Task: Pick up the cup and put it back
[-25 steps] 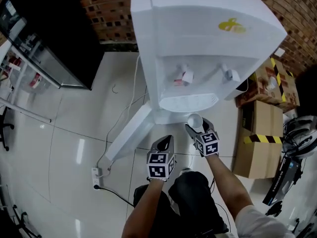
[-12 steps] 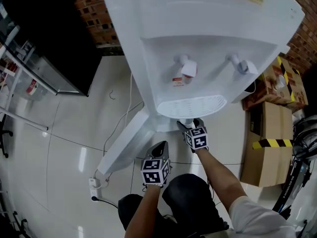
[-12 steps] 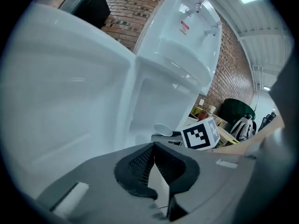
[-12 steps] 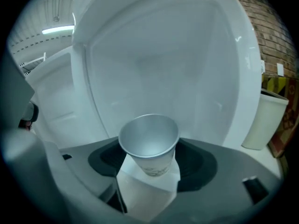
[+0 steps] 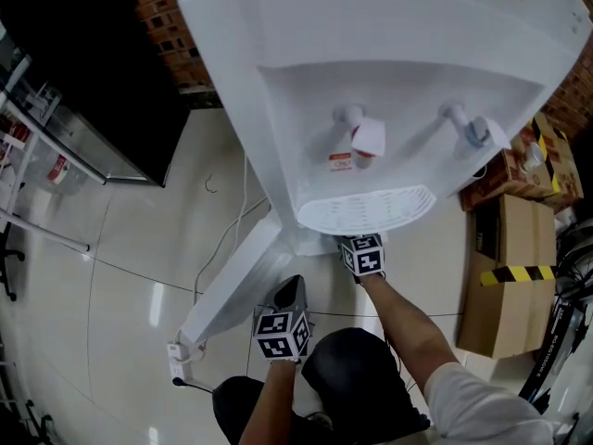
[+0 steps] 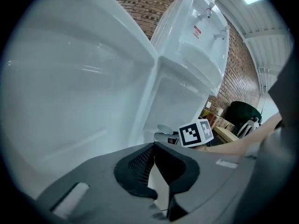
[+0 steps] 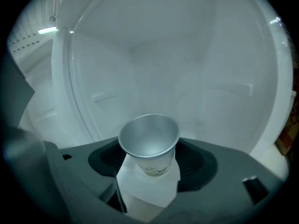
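Left claw: jaws together, nothing between them, parked low near our body.

Right claw: clamped on paper cup. Cup mouth up, looks empty.

We locate cup below drip tray of water dispenser, facing white lower cabinet. Cabinet door stands swung open.

Our judgement: pick-up complete, cup carried in claw. Outstanding: set cup down in its place, open claw, withdraw. Resting spot for cup not visible to us.
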Available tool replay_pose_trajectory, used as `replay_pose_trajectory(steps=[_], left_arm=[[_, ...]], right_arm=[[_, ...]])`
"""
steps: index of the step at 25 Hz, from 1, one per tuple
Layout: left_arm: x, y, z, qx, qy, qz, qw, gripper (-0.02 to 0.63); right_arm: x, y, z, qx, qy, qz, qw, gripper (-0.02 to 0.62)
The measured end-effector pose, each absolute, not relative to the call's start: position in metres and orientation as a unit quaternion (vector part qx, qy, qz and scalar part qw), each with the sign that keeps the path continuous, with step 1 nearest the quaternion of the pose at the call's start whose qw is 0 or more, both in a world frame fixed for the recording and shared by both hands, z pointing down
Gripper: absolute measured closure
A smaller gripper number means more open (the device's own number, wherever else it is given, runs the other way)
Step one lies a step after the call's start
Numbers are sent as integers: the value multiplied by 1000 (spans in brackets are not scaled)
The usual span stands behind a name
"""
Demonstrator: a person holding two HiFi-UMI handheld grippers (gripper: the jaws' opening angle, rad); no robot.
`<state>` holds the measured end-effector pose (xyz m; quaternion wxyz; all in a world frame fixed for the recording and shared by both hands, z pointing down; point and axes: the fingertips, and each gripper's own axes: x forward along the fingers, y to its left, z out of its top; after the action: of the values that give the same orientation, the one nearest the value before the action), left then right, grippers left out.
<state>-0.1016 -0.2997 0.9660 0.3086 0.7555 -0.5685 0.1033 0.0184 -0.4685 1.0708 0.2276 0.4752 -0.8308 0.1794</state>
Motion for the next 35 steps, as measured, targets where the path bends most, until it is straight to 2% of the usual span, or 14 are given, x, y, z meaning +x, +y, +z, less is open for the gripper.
replay_pose_trajectory(steps=[11, 12, 17, 22, 27, 30, 31, 33, 34, 35], left_arm=[[-117, -297, 963, 746, -586, 93, 304, 603], [-117, -296, 964, 745, -586, 94, 304, 603], [-119, -293, 960, 748, -588, 99, 292, 603], [-121, -286, 939, 752, -586, 126, 275, 603], [-117, -259, 905, 753, -570, 158, 288, 603], [-120, -236, 877, 746, -570, 160, 306, 603], [-121, -227, 864, 741, -573, 162, 311, 603], [-123, -209, 836, 728, -581, 173, 320, 603], [-123, -200, 820, 722, -584, 182, 324, 603], [-124, -191, 803, 717, -585, 188, 328, 603]], right_arm=[[15, -467, 1085, 475, -827, 182, 240, 246], [15, -467, 1086, 474, -826, 187, 240, 197], [30, -454, 1080, 482, -822, 192, 236, 175], [44, -414, 1060, 479, -819, 197, 247, 176], [55, -362, 1010, 462, -815, 222, 272, 187], [60, -330, 963, 460, -809, 247, 269, 342], [61, -318, 944, 459, -808, 250, 271, 430], [63, -294, 903, 456, -809, 250, 274, 535], [65, -282, 880, 455, -809, 252, 273, 577], [67, -272, 856, 454, -809, 255, 272, 578]])
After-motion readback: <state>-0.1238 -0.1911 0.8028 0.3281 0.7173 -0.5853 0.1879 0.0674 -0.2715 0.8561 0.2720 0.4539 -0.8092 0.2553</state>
